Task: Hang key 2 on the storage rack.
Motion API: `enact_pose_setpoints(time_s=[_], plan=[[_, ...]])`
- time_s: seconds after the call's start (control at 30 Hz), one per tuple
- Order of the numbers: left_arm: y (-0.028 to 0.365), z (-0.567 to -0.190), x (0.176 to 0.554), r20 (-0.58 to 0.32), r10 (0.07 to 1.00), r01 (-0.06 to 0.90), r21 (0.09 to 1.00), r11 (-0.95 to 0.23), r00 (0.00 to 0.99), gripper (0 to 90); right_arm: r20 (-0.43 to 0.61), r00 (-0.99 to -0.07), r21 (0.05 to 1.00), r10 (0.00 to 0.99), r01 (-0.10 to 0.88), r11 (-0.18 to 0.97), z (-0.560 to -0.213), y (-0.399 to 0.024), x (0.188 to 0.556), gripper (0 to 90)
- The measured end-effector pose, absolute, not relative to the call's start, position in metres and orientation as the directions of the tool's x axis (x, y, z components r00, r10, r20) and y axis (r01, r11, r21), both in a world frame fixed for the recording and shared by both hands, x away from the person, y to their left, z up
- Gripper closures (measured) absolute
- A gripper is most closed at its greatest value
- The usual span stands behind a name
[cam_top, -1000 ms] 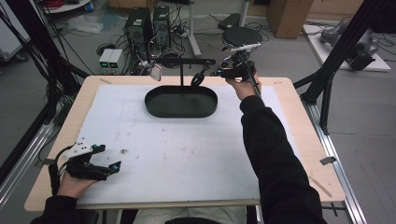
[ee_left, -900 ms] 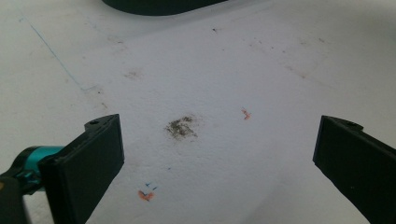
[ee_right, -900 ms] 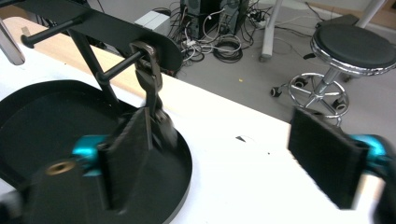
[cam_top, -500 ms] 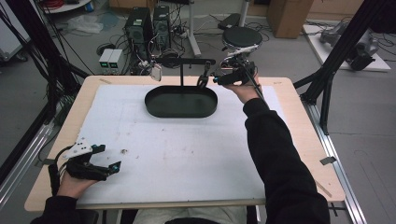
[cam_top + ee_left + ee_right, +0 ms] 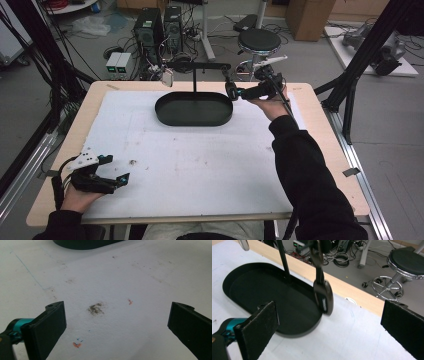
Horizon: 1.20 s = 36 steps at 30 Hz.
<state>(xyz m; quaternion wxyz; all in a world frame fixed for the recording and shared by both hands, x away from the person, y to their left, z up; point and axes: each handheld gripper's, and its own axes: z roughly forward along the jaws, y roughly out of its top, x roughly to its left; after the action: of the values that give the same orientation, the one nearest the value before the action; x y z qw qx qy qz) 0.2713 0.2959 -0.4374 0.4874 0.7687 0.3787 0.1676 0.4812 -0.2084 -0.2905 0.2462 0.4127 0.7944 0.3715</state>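
A black oval tray lies at the far middle of the white sheet, and a thin black stand with a crossbar rises from it. A dark strap-like item hangs from the bar's right end over the tray's right rim. My right gripper is level with that item. Its jaws have just been opening and now stand wide, with the item hanging free ahead between them, untouched. My left gripper rests open at the near left over a stained patch of sheet, holding nothing.
A small silvery piece hangs from the bar's left end. The wooden table edge runs just behind the tray. Beyond it, on the floor, are a round stool, computer towers and cables. Black frame posts flank the table.
My right hand has drawn back a little from the bar's right end toward the near side, and its jaws stand wider. The left hand has kept still.
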Motion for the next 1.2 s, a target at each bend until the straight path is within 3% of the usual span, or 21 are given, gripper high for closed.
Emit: enact_pose_setpoints(time_s=[0.6,1.0,1.2], plan=[[0.296,-0.437,0.272,-0.111,0.744,0.418,0.877,-0.239,0.658,2.4,-0.035,-0.535,0.818,0.844,0.47,0.332,-0.31,-0.251,0.419,0.7],[0.296,-0.437,0.273,-0.114,0.744,0.418,0.877,-0.236,0.659,2.4,-0.06,-0.542,0.837,0.838,0.431,0.338,-0.317,-0.261,0.389,0.7],[0.296,-0.437,0.272,-0.114,0.742,0.418,0.877,-0.237,0.66,2.4,-0.02,-0.528,0.867,0.849,0.414,0.277,-0.325,-0.274,0.375,0.7]])
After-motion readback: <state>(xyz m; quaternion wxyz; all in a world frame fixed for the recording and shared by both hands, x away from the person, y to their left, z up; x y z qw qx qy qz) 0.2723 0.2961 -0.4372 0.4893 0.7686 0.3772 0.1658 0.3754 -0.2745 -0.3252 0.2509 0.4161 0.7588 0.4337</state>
